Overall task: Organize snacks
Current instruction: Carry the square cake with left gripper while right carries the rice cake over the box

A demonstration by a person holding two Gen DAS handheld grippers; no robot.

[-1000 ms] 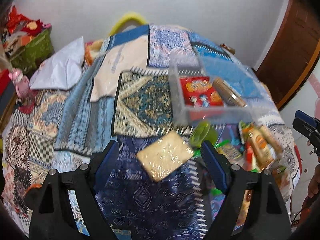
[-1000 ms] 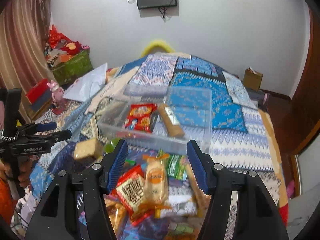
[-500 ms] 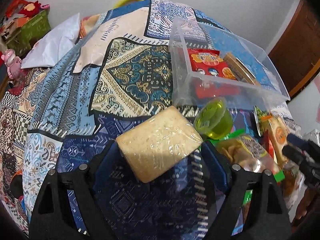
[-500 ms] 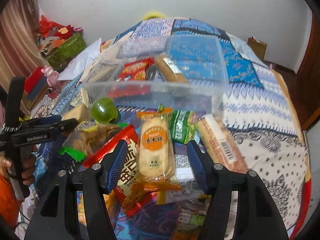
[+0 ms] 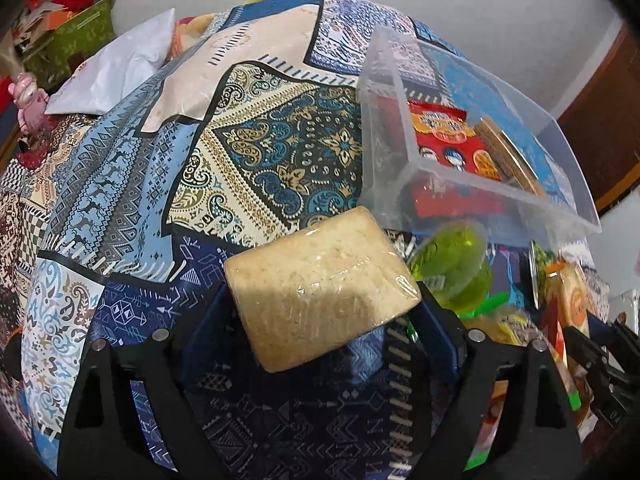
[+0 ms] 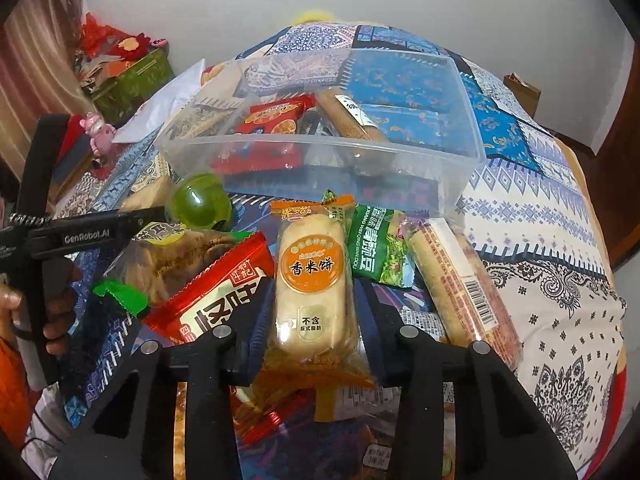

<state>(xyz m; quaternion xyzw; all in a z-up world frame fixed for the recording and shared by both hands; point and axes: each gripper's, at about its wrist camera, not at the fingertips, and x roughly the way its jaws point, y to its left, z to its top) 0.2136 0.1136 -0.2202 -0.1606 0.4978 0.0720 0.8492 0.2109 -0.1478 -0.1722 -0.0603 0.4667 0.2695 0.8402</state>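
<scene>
Since a second ago both hands have come down toward the bed point(image 5: 256, 168): the left claw point(image 5: 320, 320) has sunk until the wrapped cake slab point(image 5: 320, 296) fills the space between its arms, and the right claw point(image 6: 314, 312) has dropped over the rice cracker pack point(image 6: 312, 276) at the top of the snack pile near the bed's front edge. The left claw's jaws are opening and stand wide, with the slab lying between them but, as far as the view shows, not pressed. The right claw's jaws are closing, their blue pads point(image 6: 262, 312) against the sides of the cracker pack, so it looks clamped. The clear bin point(image 6: 320, 152) sits just behind the pile, already holding a red packet point(image 6: 276, 114) and a brown roll point(image 6: 348, 116). The risks I see: the cracker pack is brittle inside a slippery wrapper, so a hard squeeze may snap it, or the film may slide out on lifting. Its crimped tail overlaps the red bag point(image 6: 216, 300) and may drag it along. The slab sits skewed to the left claw, so a bite on its corners could twist it free, and the green jelly cup point(image 5: 452, 268) just beside it could be knocked.
</scene>
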